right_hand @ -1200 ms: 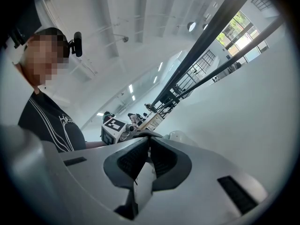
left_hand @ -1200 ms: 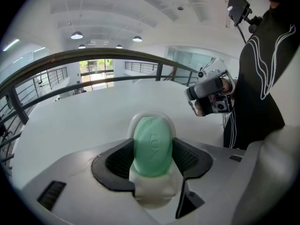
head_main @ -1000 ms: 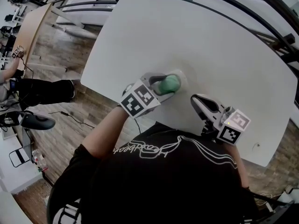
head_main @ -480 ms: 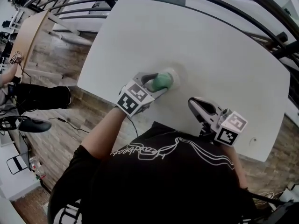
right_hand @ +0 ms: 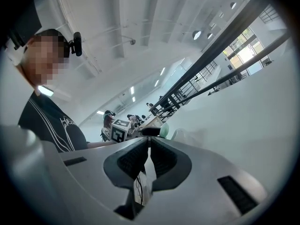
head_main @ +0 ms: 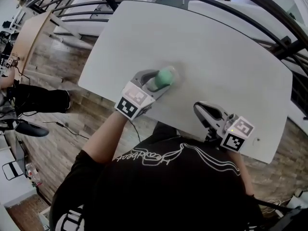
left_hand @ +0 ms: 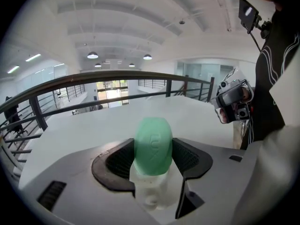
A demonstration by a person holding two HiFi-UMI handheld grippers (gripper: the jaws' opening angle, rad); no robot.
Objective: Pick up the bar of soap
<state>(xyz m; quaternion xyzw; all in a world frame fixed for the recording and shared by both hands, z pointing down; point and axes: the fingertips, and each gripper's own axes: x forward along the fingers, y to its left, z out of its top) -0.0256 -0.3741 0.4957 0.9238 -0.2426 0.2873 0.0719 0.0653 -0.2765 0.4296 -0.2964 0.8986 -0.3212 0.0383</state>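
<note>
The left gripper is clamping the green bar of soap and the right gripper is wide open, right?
Not quite. The left gripper does clamp the green bar of soap, but the right gripper is shut, jaws together with nothing between them, as the right gripper view shows.

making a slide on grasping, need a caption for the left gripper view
Left gripper shut on the green bar of soap, white table and right gripper beyond.

In the head view the left tool (head_main: 162, 81) covers the near end of the bar of soap (head_main: 167, 74), so whether it touches the desk (head_main: 216, 57) cannot be told. The person's torso (head_main: 173, 186) hides the desk's near edge.
</note>
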